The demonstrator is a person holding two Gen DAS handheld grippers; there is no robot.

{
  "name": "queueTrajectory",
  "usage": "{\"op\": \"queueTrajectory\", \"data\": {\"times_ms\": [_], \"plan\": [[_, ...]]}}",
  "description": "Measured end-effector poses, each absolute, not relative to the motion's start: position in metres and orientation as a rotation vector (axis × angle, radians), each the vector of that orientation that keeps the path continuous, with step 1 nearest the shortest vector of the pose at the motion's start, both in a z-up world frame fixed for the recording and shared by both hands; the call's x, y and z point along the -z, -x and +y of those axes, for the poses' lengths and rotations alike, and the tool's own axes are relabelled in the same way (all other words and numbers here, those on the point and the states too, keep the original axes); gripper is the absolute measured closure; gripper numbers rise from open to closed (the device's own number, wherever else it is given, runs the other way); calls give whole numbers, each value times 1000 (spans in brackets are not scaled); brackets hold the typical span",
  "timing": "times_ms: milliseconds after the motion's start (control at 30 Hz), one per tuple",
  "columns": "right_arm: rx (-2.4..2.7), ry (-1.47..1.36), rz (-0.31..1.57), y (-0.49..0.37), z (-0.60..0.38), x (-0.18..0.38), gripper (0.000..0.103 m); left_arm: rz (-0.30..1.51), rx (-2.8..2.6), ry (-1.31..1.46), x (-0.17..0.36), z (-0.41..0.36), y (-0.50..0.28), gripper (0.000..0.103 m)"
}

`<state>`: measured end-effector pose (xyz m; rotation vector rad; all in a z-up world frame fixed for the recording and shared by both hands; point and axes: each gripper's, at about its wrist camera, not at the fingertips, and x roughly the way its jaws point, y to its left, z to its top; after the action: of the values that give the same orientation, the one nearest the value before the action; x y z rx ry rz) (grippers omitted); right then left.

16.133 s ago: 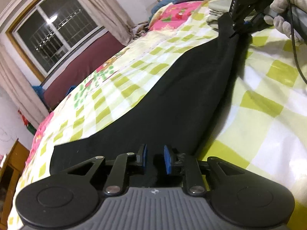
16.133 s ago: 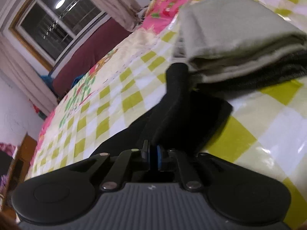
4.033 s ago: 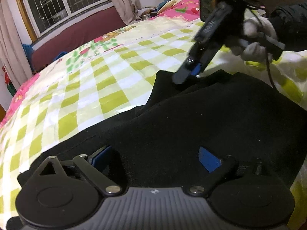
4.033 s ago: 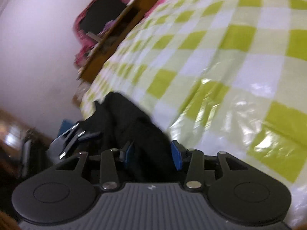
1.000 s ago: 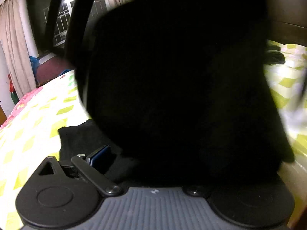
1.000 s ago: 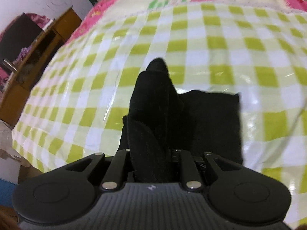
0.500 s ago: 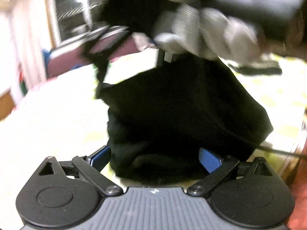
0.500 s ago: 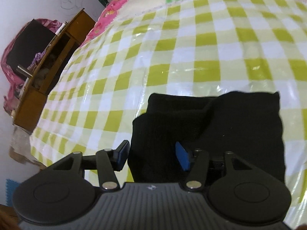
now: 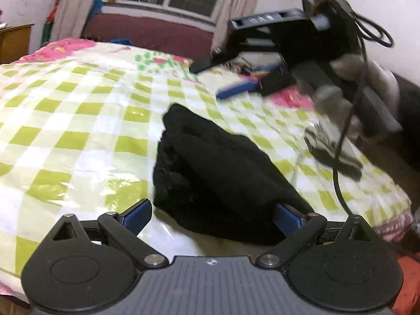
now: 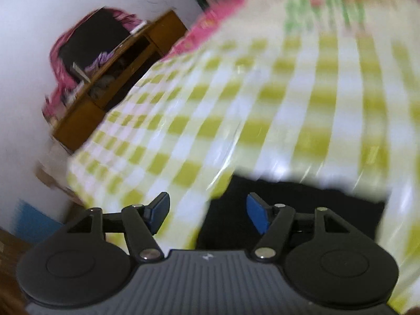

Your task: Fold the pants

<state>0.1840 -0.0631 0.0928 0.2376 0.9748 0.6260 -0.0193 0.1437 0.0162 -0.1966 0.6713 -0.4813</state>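
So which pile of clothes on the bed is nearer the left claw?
The black pants, bundled right between the open left claw blades; the grey and black pile lies farther right.

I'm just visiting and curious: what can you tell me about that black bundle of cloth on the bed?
The black pants lie folded into a compact, thick bundle of soft, matte, slightly fuzzy fabric on the green-and-white checked bedcover, near the bed's edge. Layered folds show along the left side, and one corner peaks up at the far end. The left claw is open with a blue pad on either side of the near end; whether the pads touch the cloth is unclear. The right claw, also open, hovers over it in a blurred view.
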Motion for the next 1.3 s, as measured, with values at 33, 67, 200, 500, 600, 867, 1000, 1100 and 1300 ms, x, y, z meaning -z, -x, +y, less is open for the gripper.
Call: {"op": "queueTrajectory", "data": {"times_ms": [33, 67, 200, 500, 600, 867, 1000, 1100, 1300], "plan": [[-645, -158, 958, -189, -61, -93, 34, 686, 486, 190, -15, 139, 18, 0], [-675, -67, 954, -195, -57, -91, 33, 701, 493, 183, -14, 137, 19, 0], [-812, 106, 1015, -211, -48, -71, 33, 723, 489, 151, -26, 130, 29, 0], [-1098, 382, 959, -205, -25, -52, 33, 764, 533, 169, -27, 119, 0, 0], [-1143, 381, 988, -215, -16, -43, 42, 782, 537, 171, -22, 111, -9, 0], [-1094, 259, 1063, -217, -32, -51, 93, 812, 518, 82, -14, 94, -24, 16], [-1028, 171, 993, -210, -61, -81, 96, 747, 519, 9, -32, 90, -19, 34], [-952, 101, 904, -209, -86, -101, 101, 692, 515, -8, -45, 91, -22, 39], [-801, -21, 918, -243, -113, -76, 101, 696, 462, -64, -27, 84, -66, 38]]}}
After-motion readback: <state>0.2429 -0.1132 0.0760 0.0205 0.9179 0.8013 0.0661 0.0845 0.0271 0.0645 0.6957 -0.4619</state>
